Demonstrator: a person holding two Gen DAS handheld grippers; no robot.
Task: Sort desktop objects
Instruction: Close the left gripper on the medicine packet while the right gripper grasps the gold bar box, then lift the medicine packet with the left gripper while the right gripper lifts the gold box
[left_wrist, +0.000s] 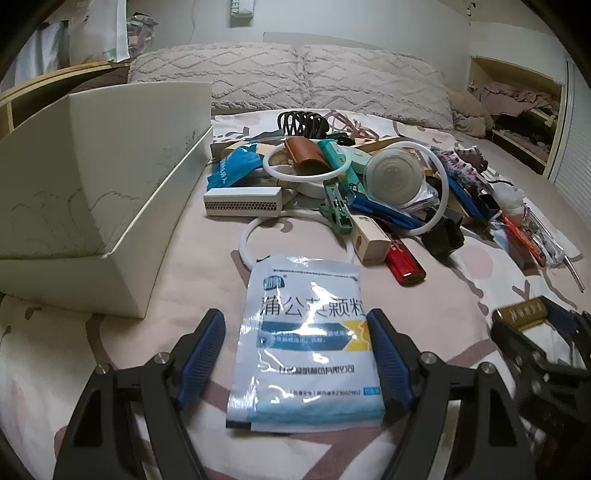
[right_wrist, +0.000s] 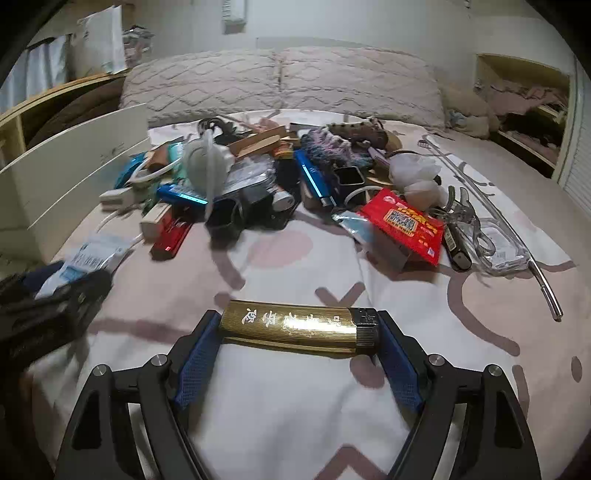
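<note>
Standing at the far left of the clutter pile on the bedspread, the white box fills the left wrist view, and in front of the pile the left gripper straddles a blue-and-white sachet, jaws apart with a gap at the left pad. Only the right wrist view shows the red packet and clear case right of the pile. There the right gripper has its pads against both ends of a gold lighter.
</note>
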